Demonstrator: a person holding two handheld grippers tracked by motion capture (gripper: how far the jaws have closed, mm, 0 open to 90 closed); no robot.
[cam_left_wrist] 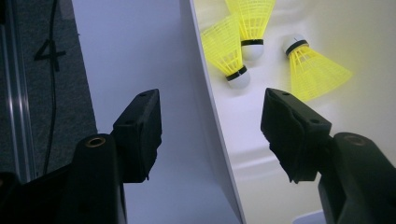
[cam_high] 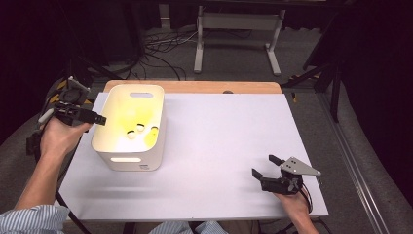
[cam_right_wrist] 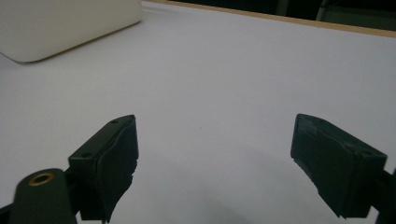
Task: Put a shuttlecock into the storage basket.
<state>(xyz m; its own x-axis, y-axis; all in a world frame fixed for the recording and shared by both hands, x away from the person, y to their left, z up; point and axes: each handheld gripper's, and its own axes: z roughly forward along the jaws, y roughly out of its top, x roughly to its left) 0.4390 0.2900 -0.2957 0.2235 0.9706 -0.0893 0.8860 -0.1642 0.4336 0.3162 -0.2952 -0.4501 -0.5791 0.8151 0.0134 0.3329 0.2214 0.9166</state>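
I hold the left tool (cam_left_wrist: 212,128) open astride the white bin's (cam_high: 127,157) wall; three yellow shuttlecocks (cam_left_wrist: 233,51) lie inside. My right tool (cam_right_wrist: 215,163) (also open) rests over the bare desk (cam_high: 219,146).

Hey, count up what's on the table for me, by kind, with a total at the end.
Yellow shuttlecocks: 3, lying in the bin
White bin: 1
Total: 4
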